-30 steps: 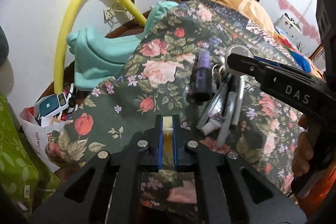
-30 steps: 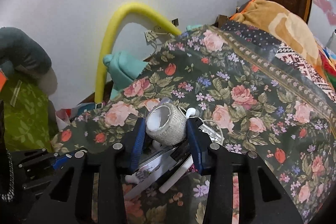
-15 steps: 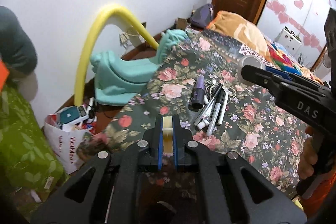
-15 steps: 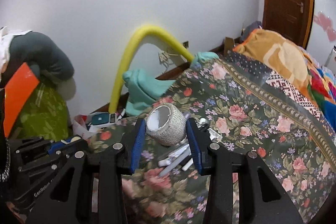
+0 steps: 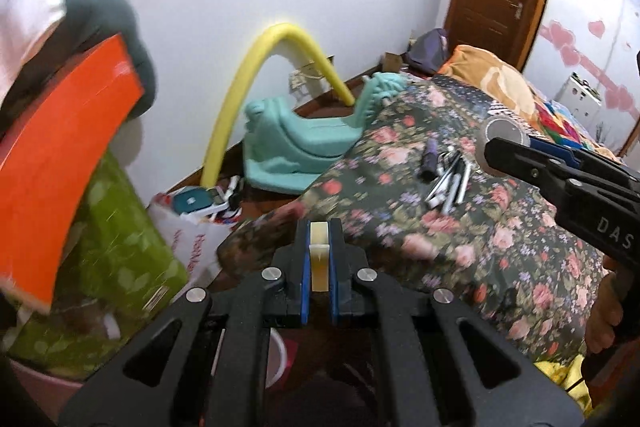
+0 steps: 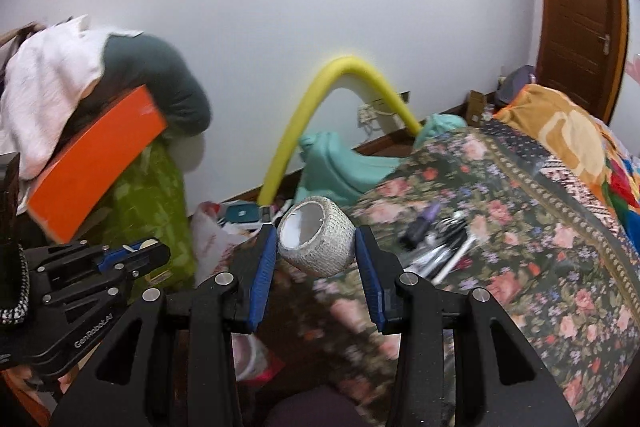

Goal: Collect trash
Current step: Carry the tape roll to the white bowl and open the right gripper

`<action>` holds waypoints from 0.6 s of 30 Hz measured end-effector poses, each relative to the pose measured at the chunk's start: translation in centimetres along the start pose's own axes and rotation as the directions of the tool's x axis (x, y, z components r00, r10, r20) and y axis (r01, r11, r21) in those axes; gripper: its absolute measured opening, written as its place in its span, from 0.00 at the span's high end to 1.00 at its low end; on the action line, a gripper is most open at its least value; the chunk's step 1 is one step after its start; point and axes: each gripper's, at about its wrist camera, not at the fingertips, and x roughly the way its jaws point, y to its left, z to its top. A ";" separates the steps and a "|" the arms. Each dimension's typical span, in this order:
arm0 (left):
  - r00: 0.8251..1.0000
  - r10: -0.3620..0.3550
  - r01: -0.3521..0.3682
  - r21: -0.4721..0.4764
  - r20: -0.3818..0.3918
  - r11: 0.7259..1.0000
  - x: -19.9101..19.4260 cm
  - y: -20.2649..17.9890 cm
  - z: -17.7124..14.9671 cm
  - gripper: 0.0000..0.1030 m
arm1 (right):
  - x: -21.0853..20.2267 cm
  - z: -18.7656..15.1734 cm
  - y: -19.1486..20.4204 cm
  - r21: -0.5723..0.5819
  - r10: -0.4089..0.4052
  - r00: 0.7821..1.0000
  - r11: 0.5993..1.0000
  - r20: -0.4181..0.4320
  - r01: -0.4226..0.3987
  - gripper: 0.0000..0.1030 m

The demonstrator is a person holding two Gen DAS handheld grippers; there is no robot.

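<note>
- Right gripper (image 6: 316,247) clamps a woven white tape roll (image 6: 318,241), hollow core showing, between blue pads.
- Left gripper (image 5: 319,251) pinches a thin cream tape roll (image 5: 319,259), edge-on.

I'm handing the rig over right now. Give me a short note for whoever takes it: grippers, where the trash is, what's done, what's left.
Left gripper: jaws shut on a thin cream strip.
Right gripper: jaws shut on a white woven tape roll.
Both are held clear of the floral bedspread.
Done: two items picked up.
Left: drop both; no bin is clearly identifiable. The pens and purple tube lie loose on the bedspread.
</note>
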 end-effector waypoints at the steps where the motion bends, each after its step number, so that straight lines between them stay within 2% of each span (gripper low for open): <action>1: 1.000 0.010 -0.010 -0.008 -0.005 1.000 -0.3 0.7 -0.6 0.94 | 0.0 -0.2 0.6 -0.002 0.012 1.000 1.000 -0.006 -0.012 0.64; 10: 0.993 0.071 -0.078 -0.068 -0.090 0.995 -0.4 6.3 -5.3 0.94 | 2.3 -3.2 6.9 -0.059 0.091 0.991 0.994 -0.099 -0.097 0.64; 18: 0.972 0.089 -0.120 -0.132 -0.219 0.984 2.8 10.5 -9.6 0.94 | 6.7 -6.2 11.3 -0.098 0.150 0.961 0.979 -0.233 -0.177 0.64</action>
